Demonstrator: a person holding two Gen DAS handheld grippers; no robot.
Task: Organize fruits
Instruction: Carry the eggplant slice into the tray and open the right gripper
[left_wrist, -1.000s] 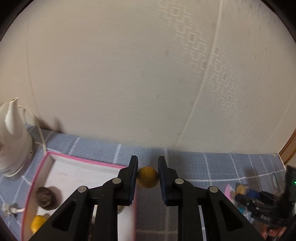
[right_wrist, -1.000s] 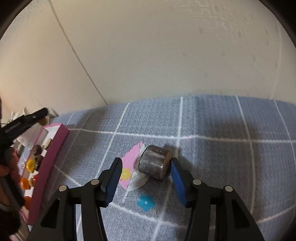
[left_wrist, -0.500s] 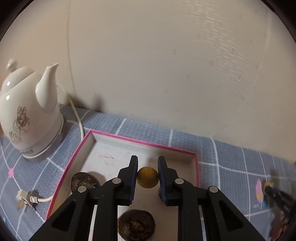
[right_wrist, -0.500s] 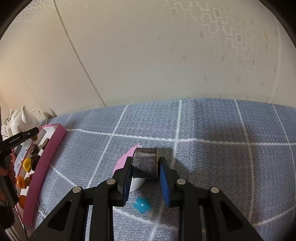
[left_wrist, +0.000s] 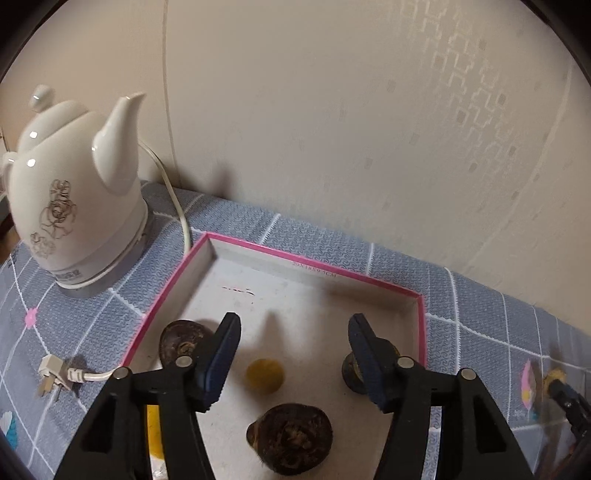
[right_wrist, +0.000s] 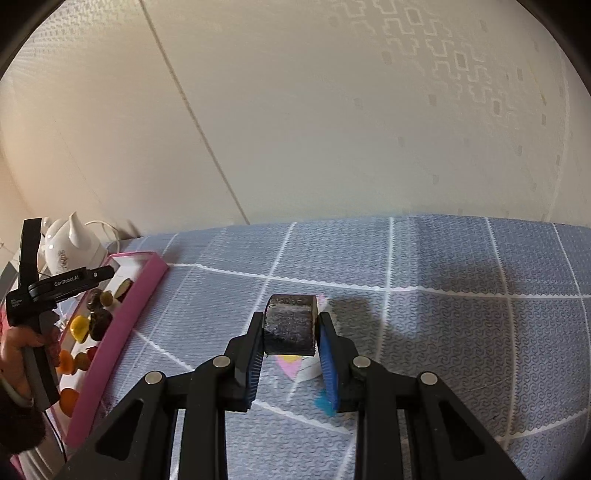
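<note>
A small yellow fruit (left_wrist: 264, 375) lies untouched between the opening left tongs (left_wrist: 291, 360), while a dark cylinder (right_wrist: 290, 328) is clamped by the right tongs (right_wrist: 291, 338).

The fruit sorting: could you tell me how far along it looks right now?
Done: several fruits lie in the pink-edged tray, including a small yellow fruit under the opening left gripper. In hand: the right gripper clamps a dark cut piece above the mat. Left: carrying it to the tray.
</note>
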